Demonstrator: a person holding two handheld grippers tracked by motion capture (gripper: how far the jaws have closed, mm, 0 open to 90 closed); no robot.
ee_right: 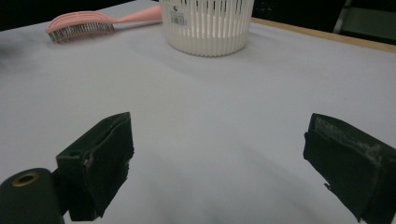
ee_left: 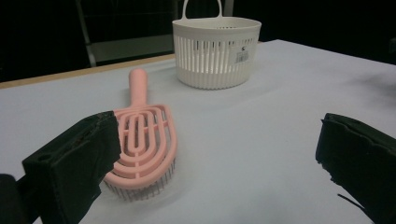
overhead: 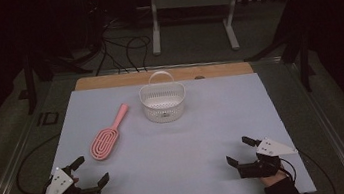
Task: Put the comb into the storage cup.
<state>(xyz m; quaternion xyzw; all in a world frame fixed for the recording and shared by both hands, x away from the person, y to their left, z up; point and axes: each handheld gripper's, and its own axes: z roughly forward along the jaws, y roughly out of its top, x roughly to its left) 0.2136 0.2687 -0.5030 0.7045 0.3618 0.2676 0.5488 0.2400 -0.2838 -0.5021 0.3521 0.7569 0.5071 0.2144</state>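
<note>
A pink vented hairbrush lies flat on the pale blue table cover, handle pointing toward the far right. Behind it a white slatted basket with a raised handle stands upright and looks empty. My left gripper rests near the front left corner, open, just short of the brush head. In the left gripper view the hairbrush lies close to the left jaw, with the basket beyond. My right gripper sits open at the front right with nothing between its jaws; its view shows the basket and hairbrush far off.
A wooden strip runs along the table's far edge. Beyond it stand a white metal frame and loose cables on the floor. Dark stands flank the table. Open cover stretches between the two grippers.
</note>
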